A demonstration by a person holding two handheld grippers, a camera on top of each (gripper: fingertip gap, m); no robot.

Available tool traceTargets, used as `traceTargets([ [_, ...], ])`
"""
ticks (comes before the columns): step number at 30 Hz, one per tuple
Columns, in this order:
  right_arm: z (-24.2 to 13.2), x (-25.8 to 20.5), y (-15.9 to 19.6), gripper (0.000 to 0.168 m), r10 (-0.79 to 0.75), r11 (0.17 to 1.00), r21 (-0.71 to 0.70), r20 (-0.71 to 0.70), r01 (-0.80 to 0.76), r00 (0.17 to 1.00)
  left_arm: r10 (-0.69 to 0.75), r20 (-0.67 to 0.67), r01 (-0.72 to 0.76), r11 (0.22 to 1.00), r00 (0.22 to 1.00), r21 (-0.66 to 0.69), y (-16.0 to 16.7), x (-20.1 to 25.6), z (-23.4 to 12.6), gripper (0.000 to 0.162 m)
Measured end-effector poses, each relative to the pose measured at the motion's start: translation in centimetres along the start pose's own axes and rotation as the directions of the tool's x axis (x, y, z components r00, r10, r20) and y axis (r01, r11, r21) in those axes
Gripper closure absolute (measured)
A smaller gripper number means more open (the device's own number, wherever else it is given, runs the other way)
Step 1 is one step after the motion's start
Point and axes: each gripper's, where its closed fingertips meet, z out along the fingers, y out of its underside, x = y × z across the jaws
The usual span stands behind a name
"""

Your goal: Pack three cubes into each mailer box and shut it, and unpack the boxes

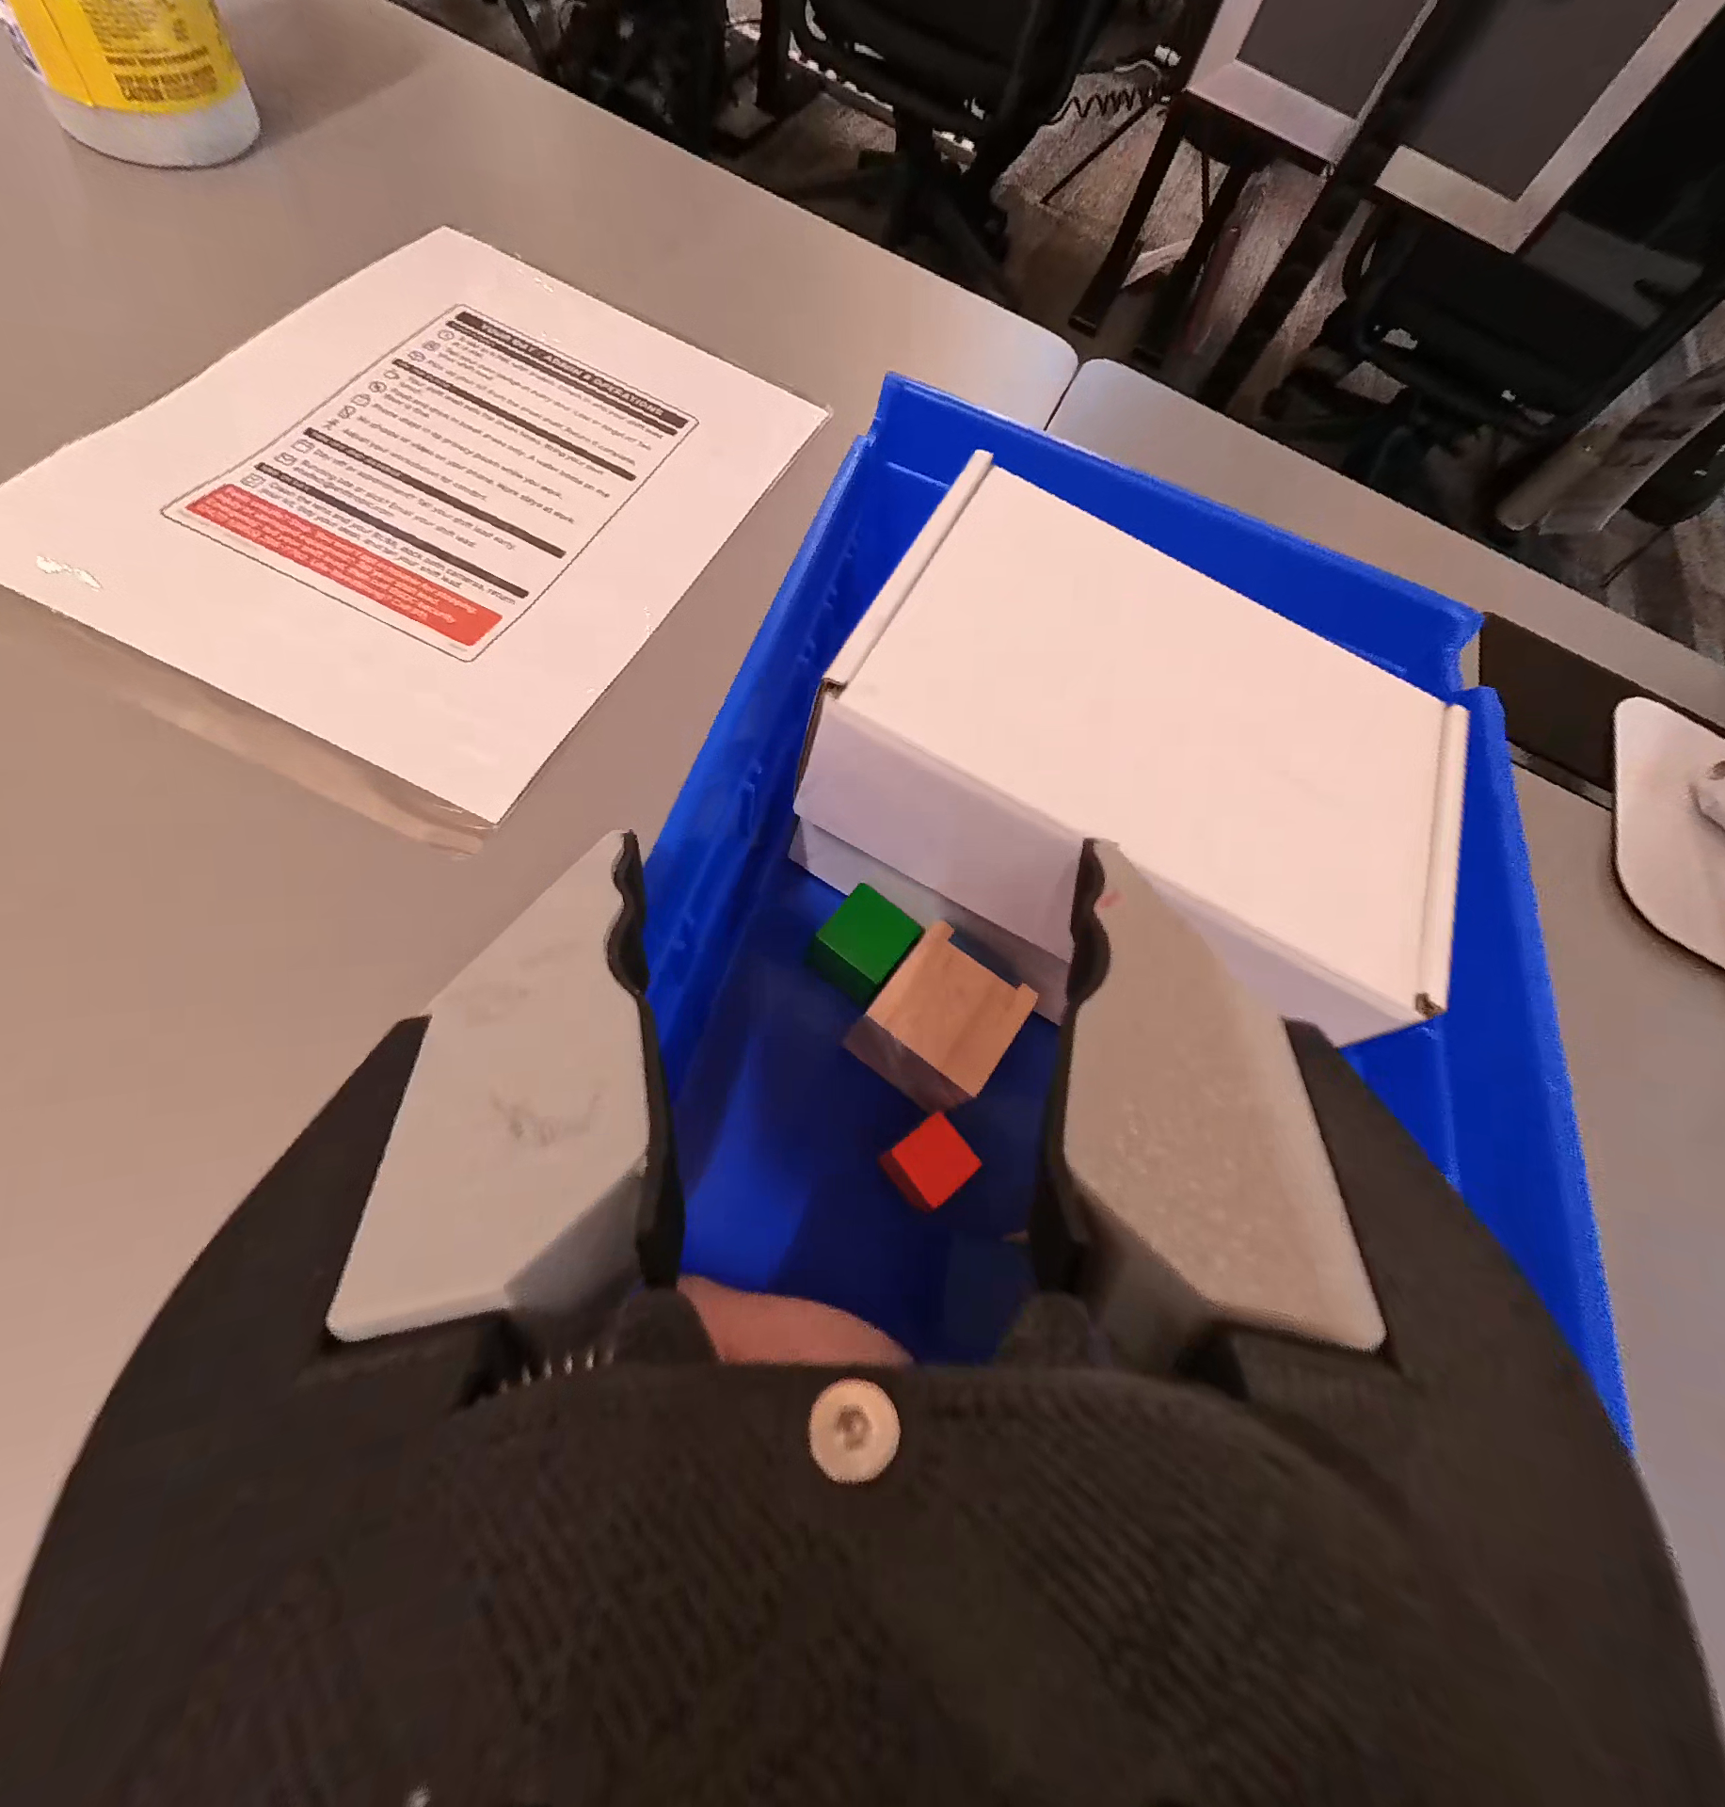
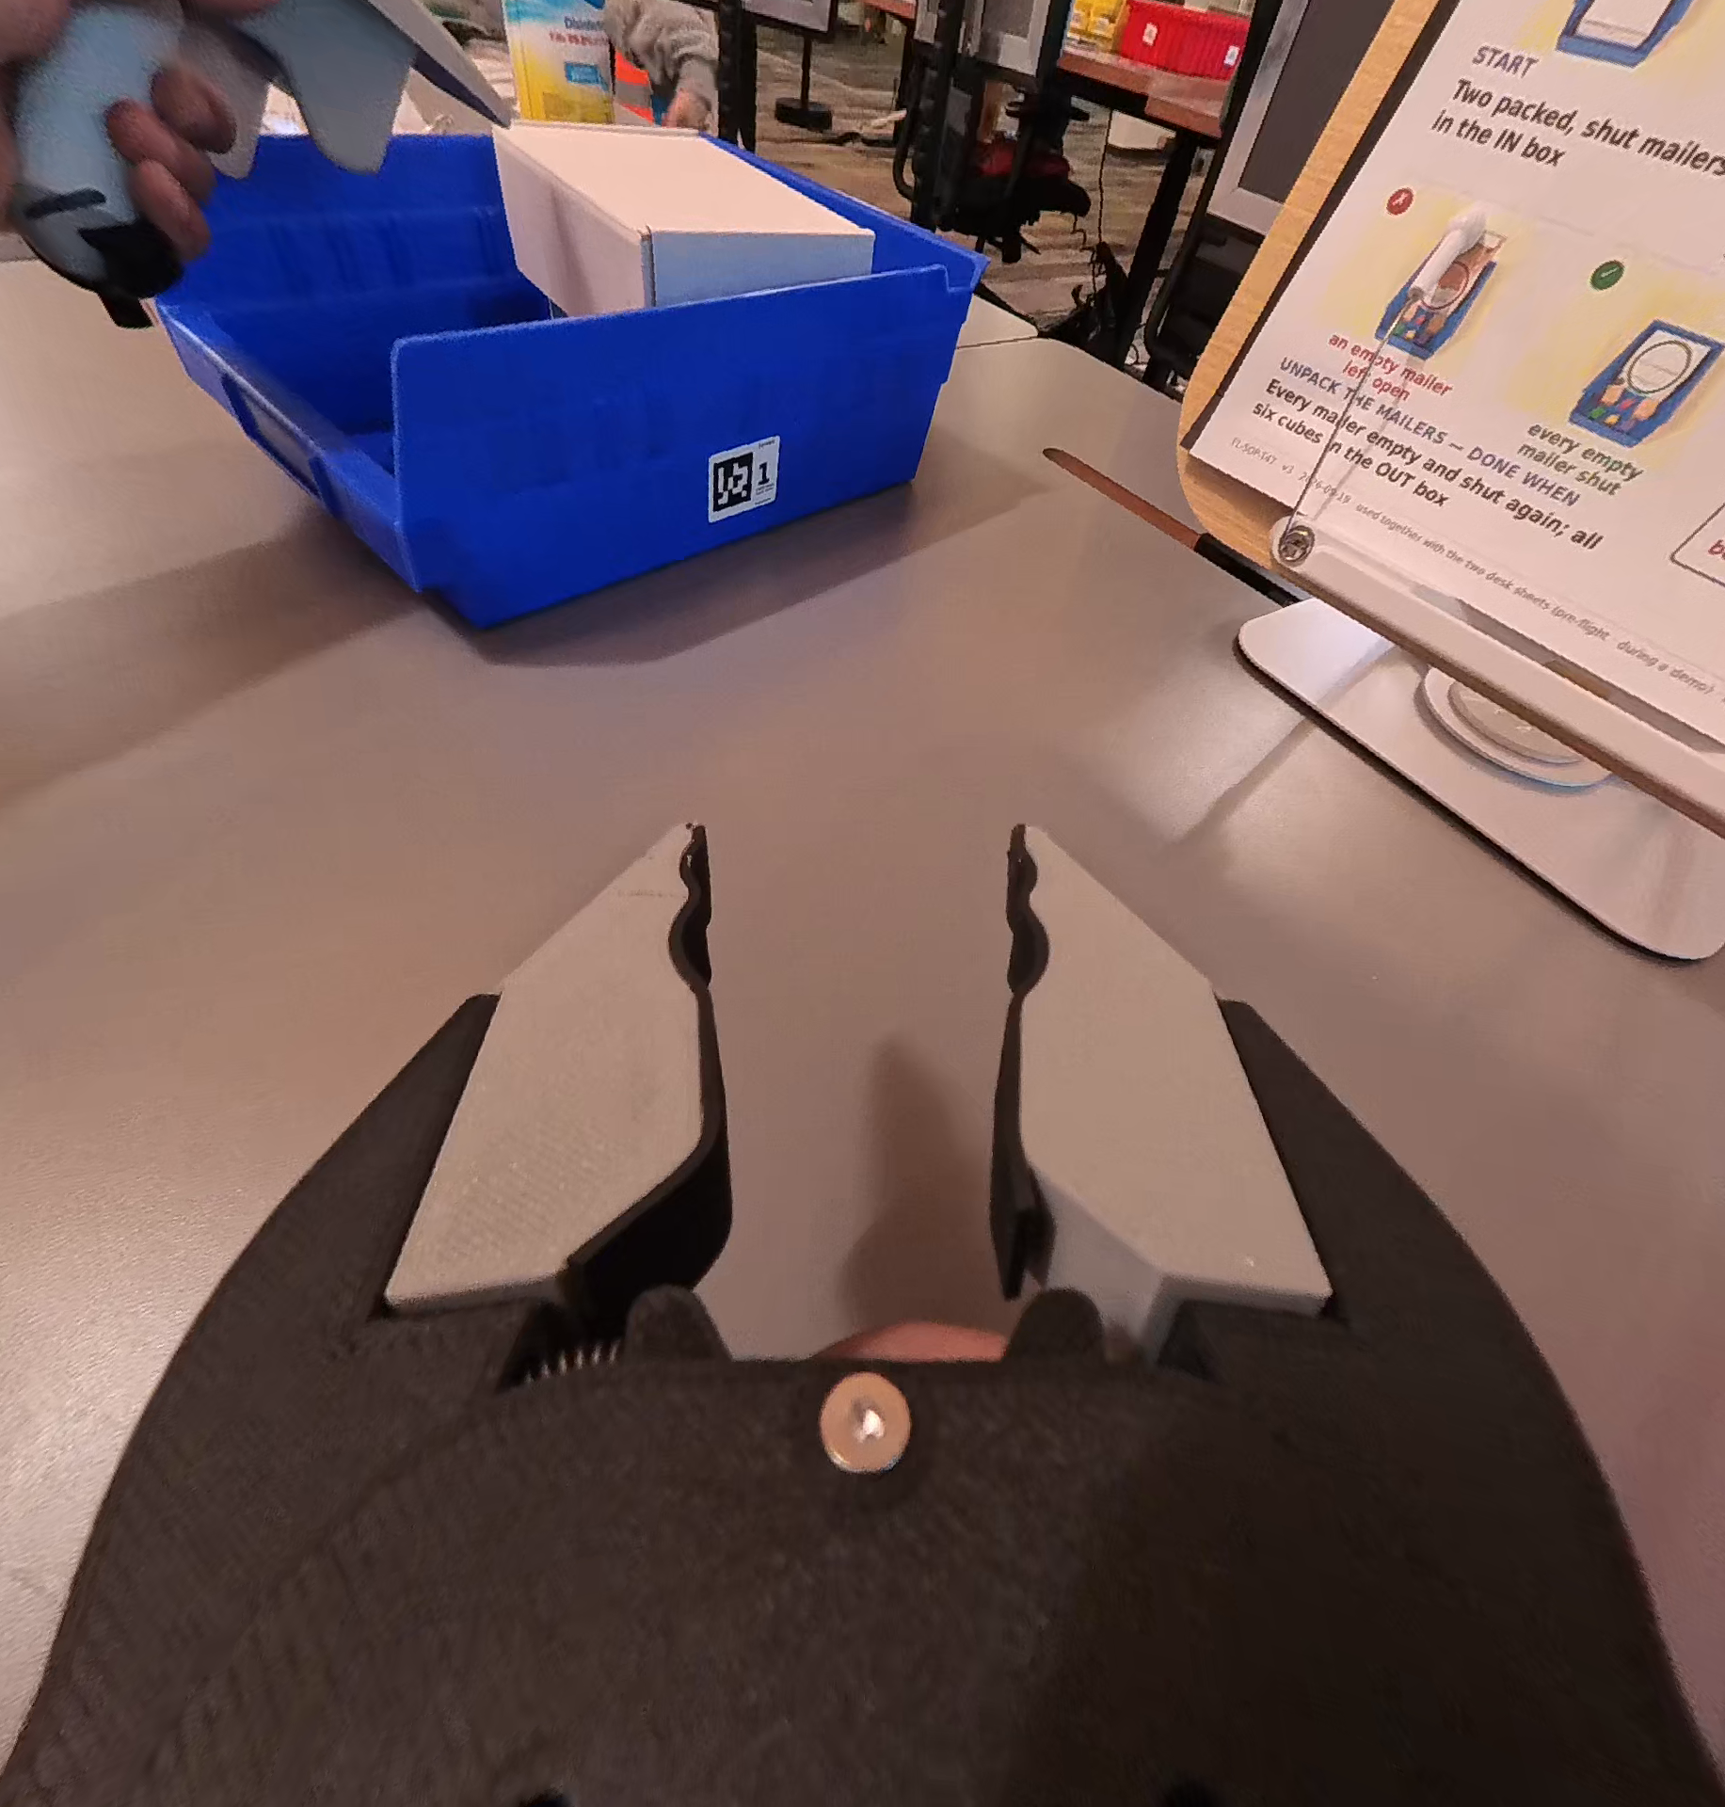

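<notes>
On the grey table (image 2: 643,743) ahead of you sits the blue bin (image 1: 741,851), and your left gripper (image 1: 853,851) hangs over its near end with the jaws spread wide and nothing between them. Look down past its fingertips (image 1: 628,870) and you see the bin's floor: a green cube (image 1: 863,939) lies nearest the mailers, a bare wooden cube (image 1: 941,1017) sits just beside it, touching or almost touching, and a red cube (image 1: 931,1159) lies a little nearer to you, apart from the other two. Filling the far part of the bin is a shut white mailer box (image 1: 1132,704); it rests on a second white box whose edge shows just beneath its near left corner, and its right end leans on the bin's right wall. To your left of the bin a printed sheet (image 1: 389,508) lies flat on the table, and a yellow-labelled tub (image 1: 144,78) stands at the far left corner.

Your right gripper (image 2: 853,841) hovers low over bare table, well apart from the bin, its jaws also wide apart and holding nothing. From that side you see the bin's side wall carrying a small black-and-white tag (image 2: 744,479), the white mailer rising above the rim, and your left hand (image 2: 105,117) holding the other gripper over the bin's left end. An instruction card on a white stand (image 2: 1484,782) is at your right.
</notes>
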Motion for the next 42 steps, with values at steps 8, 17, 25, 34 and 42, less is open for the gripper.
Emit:
traceTargets([
  [8, 0.1, -0.1, 0.1, 0.109, 0.002, 1.0, -0.004, 0.003, -0.002, 1.0, -0.058, -0.008, 0.058, 0.998, 0.998, -0.01, -0.1, -1.1, 0.2, 0.082],
  [17, 0.1, 0.0, 0.1, 0.109, -0.002, 1.0, -0.005, -0.001, 0.002, 1.0, -0.12, -0.027, 0.12, 0.993, 0.992, -0.017, -0.1, -0.1, 0.9, 0.069],
  [25, 0.2, -0.1, 0.2, 0.109, -0.009, 1.0, -0.008, 0.002, 0.009, 1.0, -0.219, -0.113, 0.231, 0.967, 0.969, 0.107, -1.0, 2.1, -1.9, 0.065],
  [34, 0.2, -0.1, 0.2, 0.109, -0.017, 1.0, -0.009, -0.001, 0.017, 1.0, -0.193, -0.162, 0.211, 0.972, 0.968, 0.1, -1.0, 4.4, -2.4, 0.065],
  [42, 0.0, 0.0, -0.1, 0.109, -0.009, 1.0, 0.003, 0.002, 0.009, 1.0, -0.238, -0.049, 0.236, 0.971, 0.97, -0.044, 1.9, 3.5, 2.4, 0.073],
])
